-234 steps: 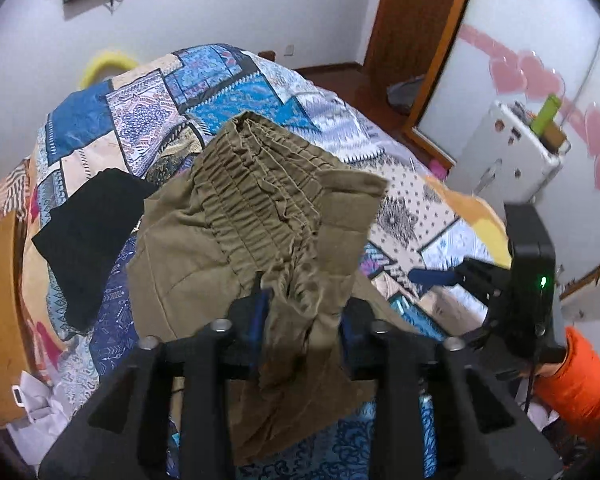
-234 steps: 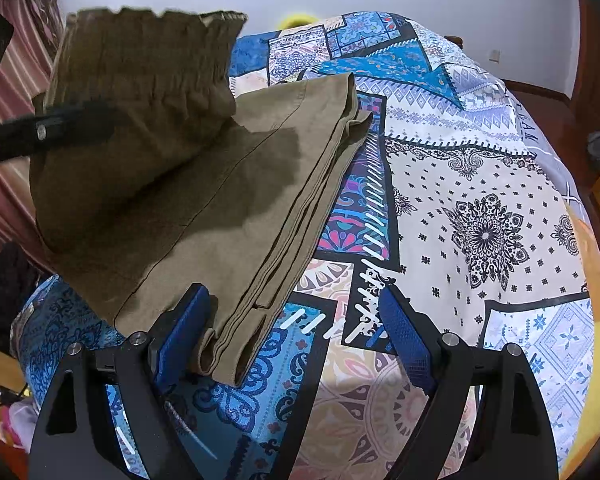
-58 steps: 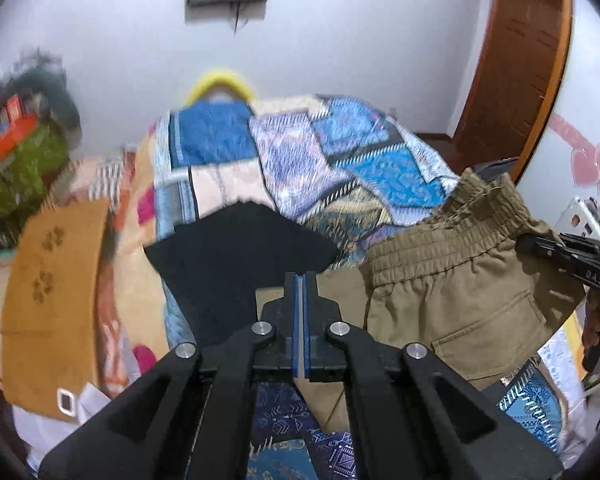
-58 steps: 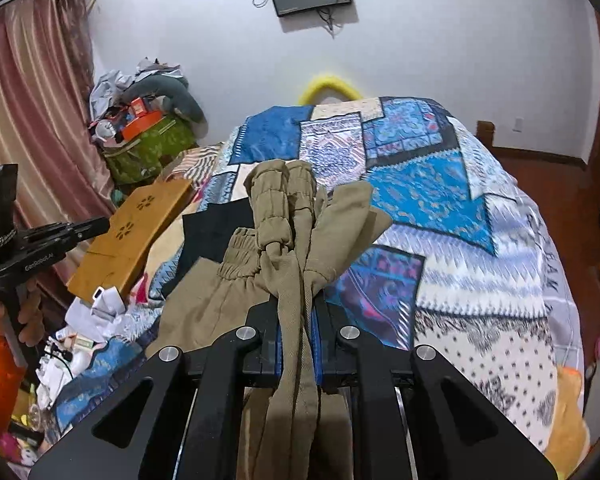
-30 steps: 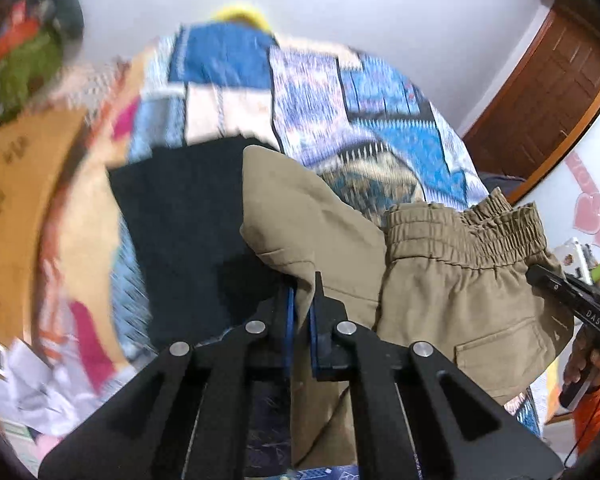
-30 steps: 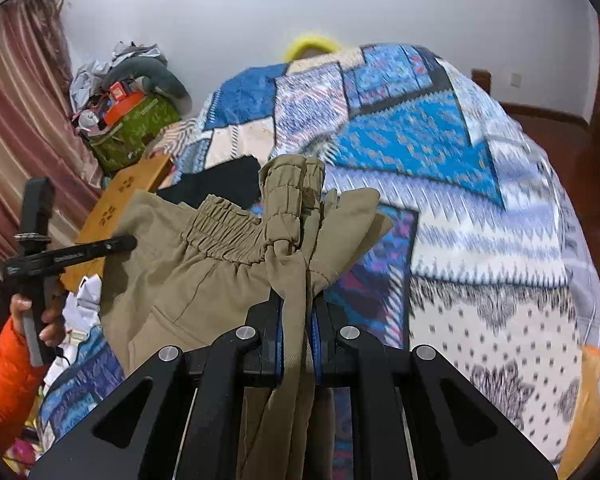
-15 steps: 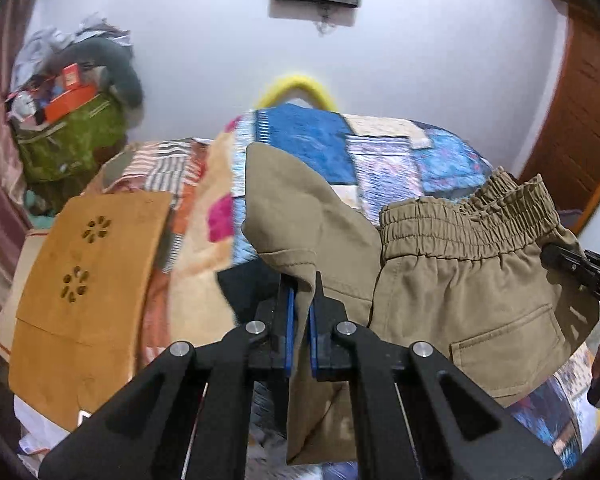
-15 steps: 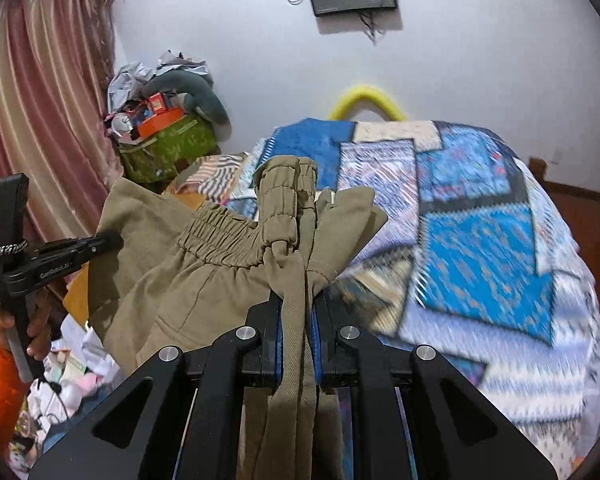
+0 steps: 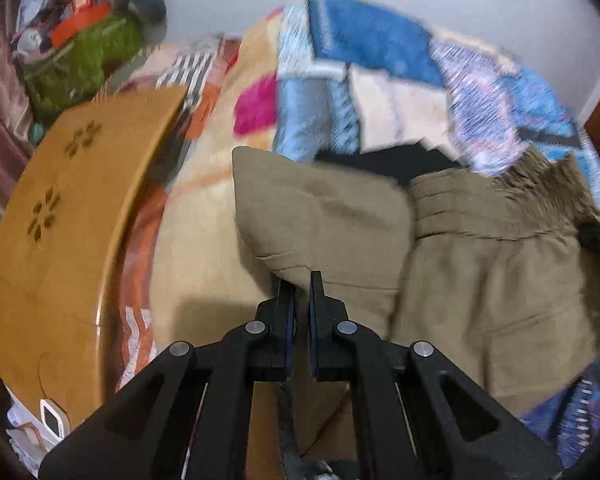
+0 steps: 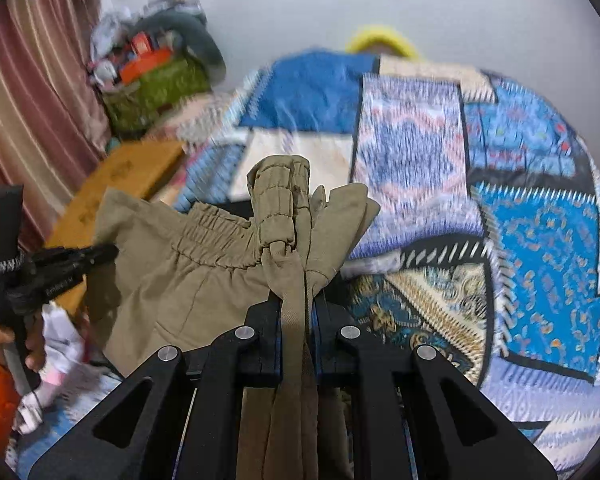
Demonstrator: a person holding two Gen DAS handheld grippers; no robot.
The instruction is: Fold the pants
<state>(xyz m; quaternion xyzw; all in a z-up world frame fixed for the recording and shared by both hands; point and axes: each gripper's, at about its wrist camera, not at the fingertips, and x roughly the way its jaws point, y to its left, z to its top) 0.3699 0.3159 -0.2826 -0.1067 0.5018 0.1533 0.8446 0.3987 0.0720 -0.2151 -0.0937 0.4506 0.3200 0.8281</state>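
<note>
We hold the khaki pants (image 9: 480,264) aloft above the patchwork bedspread (image 10: 520,208), mid-carry. Our left gripper (image 9: 297,280) pinches a fabric corner; our right gripper (image 10: 296,300) clamps the bunched elastic waistband. Next we should lower them flat (probably onto the bedspread).

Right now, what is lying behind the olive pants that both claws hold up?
Behind the olive pants a black cloth lies on the patchwork bedspread. Only its upper edge shows; the rest is covered by the pants.
</note>
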